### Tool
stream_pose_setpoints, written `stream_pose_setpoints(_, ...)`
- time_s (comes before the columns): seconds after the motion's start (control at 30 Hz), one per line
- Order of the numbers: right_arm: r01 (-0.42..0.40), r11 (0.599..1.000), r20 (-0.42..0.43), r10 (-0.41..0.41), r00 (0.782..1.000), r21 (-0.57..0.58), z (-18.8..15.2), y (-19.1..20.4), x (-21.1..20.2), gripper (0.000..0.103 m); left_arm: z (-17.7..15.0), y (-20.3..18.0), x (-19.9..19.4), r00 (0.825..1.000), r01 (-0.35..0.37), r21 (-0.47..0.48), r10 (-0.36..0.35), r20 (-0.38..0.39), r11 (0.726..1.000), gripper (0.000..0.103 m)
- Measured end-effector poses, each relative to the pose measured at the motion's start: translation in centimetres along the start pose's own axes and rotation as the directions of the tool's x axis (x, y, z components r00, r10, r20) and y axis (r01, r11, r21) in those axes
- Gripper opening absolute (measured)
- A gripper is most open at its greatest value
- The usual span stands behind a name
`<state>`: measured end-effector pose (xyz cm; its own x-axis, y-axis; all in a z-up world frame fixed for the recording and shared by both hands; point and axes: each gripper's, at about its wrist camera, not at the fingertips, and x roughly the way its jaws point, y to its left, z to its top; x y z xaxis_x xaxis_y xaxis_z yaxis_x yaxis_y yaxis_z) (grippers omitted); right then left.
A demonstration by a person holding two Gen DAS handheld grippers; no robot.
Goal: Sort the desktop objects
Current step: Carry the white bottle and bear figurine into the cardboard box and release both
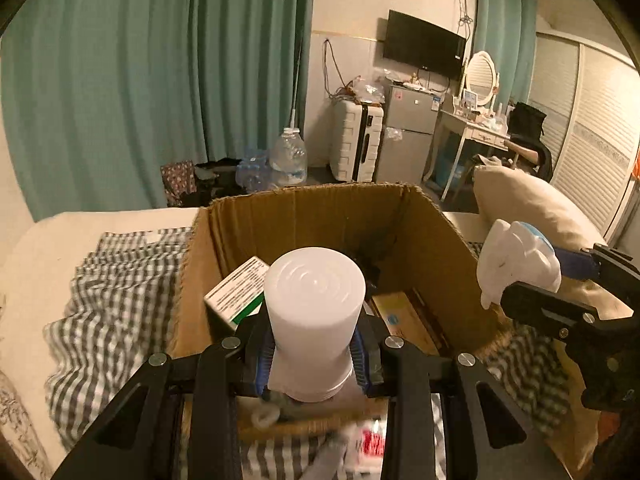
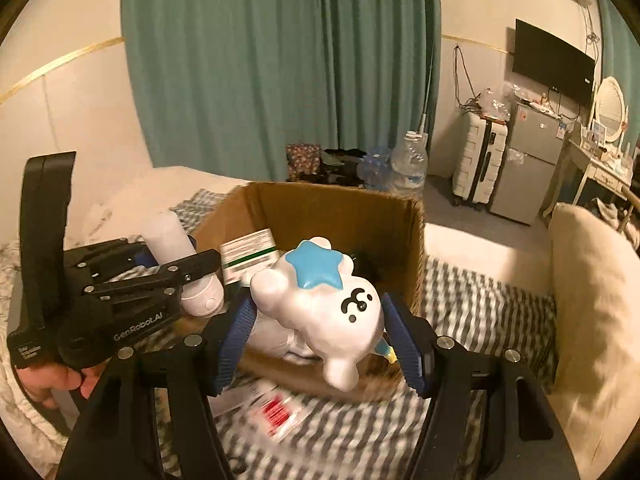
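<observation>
Just in front of the cardboard box [image 2: 340, 208], a red-printed packet [image 2: 276, 412] on the checked cloth is smeared by blur (its lettering unreadable). The white bottle [image 1: 314, 320] hides part of the box's contents.

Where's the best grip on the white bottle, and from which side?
Grip the bottle low on its narrower body, under the wide cap, coming from the base end. That is where the left gripper has it now, pads on opposite sides of the round body. The cap's shoulder probably keeps it from slipping out.
</observation>
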<state>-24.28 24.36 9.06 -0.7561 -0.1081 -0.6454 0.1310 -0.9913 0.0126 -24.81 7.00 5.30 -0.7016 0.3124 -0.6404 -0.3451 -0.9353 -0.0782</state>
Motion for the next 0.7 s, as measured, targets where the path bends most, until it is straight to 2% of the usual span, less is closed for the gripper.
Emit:
stream_pose_setpoints(0.07,0.011,1.000,-0.019,-0.011,1.000,-0.002,0.3,-0.8,1.9,0.064,0.3,0.2,1.6,1.000,-0.006,-0.004,0.006,-0.020,1.000,0.033)
stream_pose_setpoints(0.17,0.004,1.000,-0.045,-0.004,0.999,0.014,0.2,-1.9,4.4,0.065,0.1,0.6,3.6,0.999,-0.030,0.040,0.031,-0.037,0.999,0.033)
stream_pose_setpoints(0.3,-0.013,0.999,-0.068,0.015,0.998,0.030,-0.3,-2.9,6.8,0.065,-0.3,1.6,4.2,0.999,-0.013,0.048,0.014,-0.032,0.999,0.033)
stream_pose_setpoints(0.4,-0.005,0.998,-0.068,0.009,0.998,0.062,-0.4,-3.3,7.3,0.065,-0.6,2.6,4.1,0.998,-0.055,0.019,0.055,-0.028,0.998,0.038)
stream_pose_setpoints(0.43,-0.007,0.998,-0.071,0.012,0.997,0.064,-0.5,-3.1,7.2,0.066,-0.6,2.8,4.1,0.998,-0.062,0.009,0.062,-0.033,0.998,0.052)
stream_pose_setpoints(0.47,0.002,0.998,-0.069,0.003,0.998,0.060,-0.5,-3.0,6.9,0.070,-0.7,2.9,4.1,0.997,-0.062,-0.002,0.062,-0.039,0.998,0.070)
stream_pose_setpoints(0.57,0.023,0.999,-0.054,-0.021,0.998,0.043,-1.0,-2.8,5.5,0.075,-1.0,3.1,2.7,0.995,-0.097,-0.005,0.097,0.000,0.995,0.087)
stream_pose_setpoints(0.7,0.028,0.998,-0.055,-0.025,0.998,0.060,-1.9,-3.1,2.9,0.075,-1.5,2.2,0.2,0.992,-0.123,0.055,0.122,0.021,0.991,0.094)
